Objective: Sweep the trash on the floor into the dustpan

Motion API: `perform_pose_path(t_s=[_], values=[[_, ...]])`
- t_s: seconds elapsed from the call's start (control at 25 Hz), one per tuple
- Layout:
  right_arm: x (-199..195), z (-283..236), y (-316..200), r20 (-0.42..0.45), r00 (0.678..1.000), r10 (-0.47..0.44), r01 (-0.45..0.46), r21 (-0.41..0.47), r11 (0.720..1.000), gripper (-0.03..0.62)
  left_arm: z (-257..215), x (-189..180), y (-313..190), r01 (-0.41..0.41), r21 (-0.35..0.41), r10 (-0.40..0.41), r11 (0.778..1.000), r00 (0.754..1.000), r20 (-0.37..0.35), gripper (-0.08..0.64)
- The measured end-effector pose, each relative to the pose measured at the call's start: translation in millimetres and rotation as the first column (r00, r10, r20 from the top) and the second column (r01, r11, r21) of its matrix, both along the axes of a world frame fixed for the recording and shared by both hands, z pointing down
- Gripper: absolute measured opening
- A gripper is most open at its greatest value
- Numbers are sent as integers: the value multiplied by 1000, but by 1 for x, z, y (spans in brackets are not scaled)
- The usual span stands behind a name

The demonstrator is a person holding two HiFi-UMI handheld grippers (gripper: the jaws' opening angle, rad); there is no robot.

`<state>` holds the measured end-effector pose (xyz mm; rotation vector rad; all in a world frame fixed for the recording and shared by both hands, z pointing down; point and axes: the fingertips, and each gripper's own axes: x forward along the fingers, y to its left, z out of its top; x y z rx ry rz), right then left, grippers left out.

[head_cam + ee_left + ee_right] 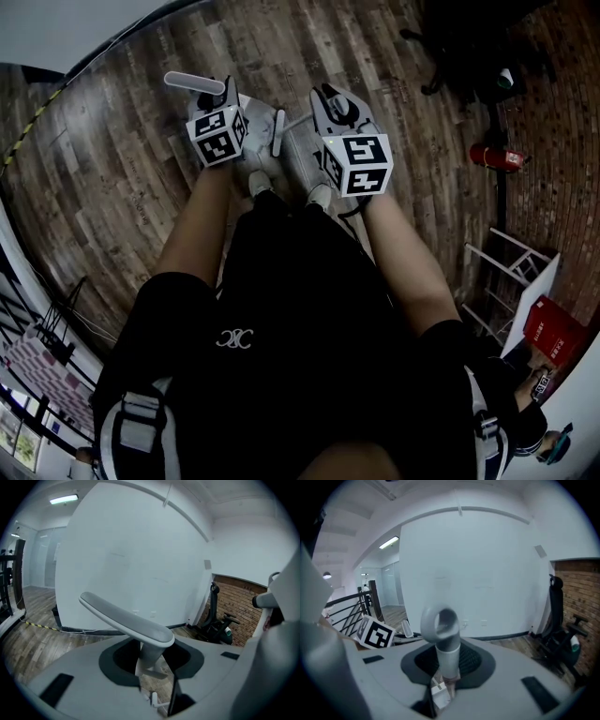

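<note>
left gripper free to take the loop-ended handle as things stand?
Probably not: the left gripper is shut on a flat grey handle, and the right gripper clamps the loop-ended handle.

Wood floor [112, 159] ahead/left open; bike [469, 47], extinguisher [495, 157], rack [511, 267] crowd rt side.

The left gripper [151, 666] has its jaws closed on the stem of a grey handle [127, 620]. The handle rises out of the gripper's dark opening and ends in a flat crossbar that tilts down to the right. Behind it stands a white wall [140, 559]. A wooden floor [28, 641] with striped tape [41, 626] lies at left. A brick wall [241, 603] and a black exercise bike [216, 623] are at right.
</note>
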<state>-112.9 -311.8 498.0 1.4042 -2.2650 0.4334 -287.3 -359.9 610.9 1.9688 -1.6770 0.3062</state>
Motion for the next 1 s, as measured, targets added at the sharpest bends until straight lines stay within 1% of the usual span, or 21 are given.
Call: perform_pose_path(t_s=[0.12, 0.32, 0.44, 0.52, 0.68, 0.8, 0.88, 1.0], values=[[-12, -5, -1, 37, 999, -5, 5, 5, 1000, 74, 1, -1, 3, -19, -5, 19, 1000, 1000, -13, 127], [-15, -15, 1, -5, 999, -35, 36, 32, 999, 73, 2, -6, 2, -27, -13, 27, 1000, 999, -18, 129], [-8, -29, 8, -9, 999, -49, 49, 57, 997, 73, 2, -3, 2, -34, -22, 34, 999, 999, 1, 129], [-1, -39, 13, -7, 999, -38, 38, 73, 997, 72, 3, -1, 2, -42, -29, 43, 999, 999, 16, 129], [24, -60, 24, -2, 1000, -1, 1, 89, 996, 74, 5, 7, 4, -79, -57, 83, 995, 995, 62, 129], [51, -78, 30, 5, 1000, 28, -28, 112, 993, 74, -3, 10, 2, -76, -66, 81, 995, 993, 90, 127], [73, -87, 35, 6, 999, 50, -50, 137, 989, 72, -16, 17, 4, -85, -55, 91, 995, 990, 105, 126], [107, -97, 44, -11, 997, 82, -79, 167, 983, 74, -46, 39, 8, -135, -21, 137, 991, 982, 131, 120]])
